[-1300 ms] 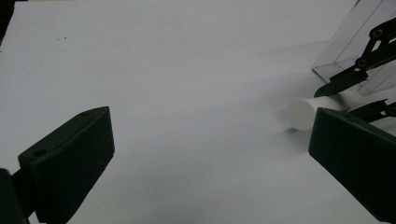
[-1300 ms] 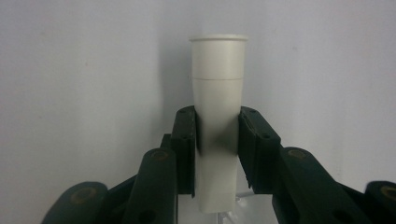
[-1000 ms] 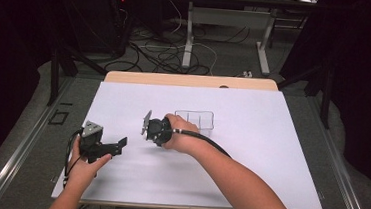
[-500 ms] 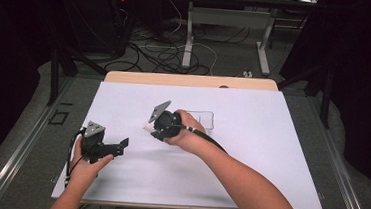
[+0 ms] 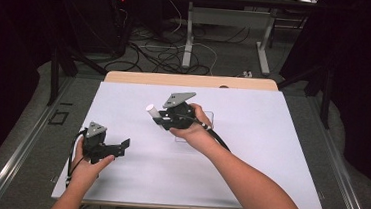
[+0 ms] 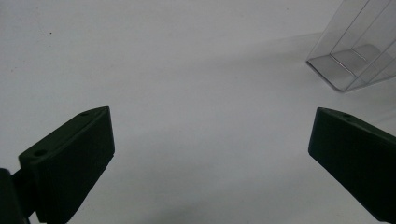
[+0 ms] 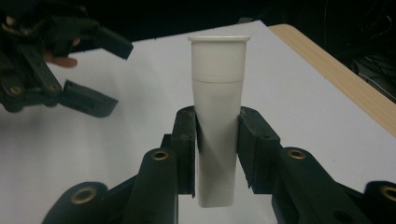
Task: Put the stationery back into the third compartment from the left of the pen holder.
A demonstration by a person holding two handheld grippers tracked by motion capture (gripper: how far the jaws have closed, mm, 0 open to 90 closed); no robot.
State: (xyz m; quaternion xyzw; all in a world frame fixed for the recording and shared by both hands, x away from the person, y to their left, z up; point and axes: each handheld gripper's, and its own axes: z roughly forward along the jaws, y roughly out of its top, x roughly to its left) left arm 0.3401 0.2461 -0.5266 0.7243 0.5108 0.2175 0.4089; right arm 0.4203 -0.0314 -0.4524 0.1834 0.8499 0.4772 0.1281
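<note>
My right gripper is shut on a white plastic tube with a wider cap end, held lifted above the white table sheet. In the high view this right gripper is near the table's middle, with the white tube sticking out to its left. A clear plastic box lies just behind that hand, and the clear plastic box appears again at the upper right of the left gripper view. My left gripper rests low at the front left, jaws wide open and empty.
The table's wooden far edge borders the sheet. Beyond it are table legs and floor cables. The left gripper is visible at the upper left of the right gripper view.
The right gripper has lifted and turned with the white tube, moving back and to the right near the clear box. The left gripper has stayed almost still.
</note>
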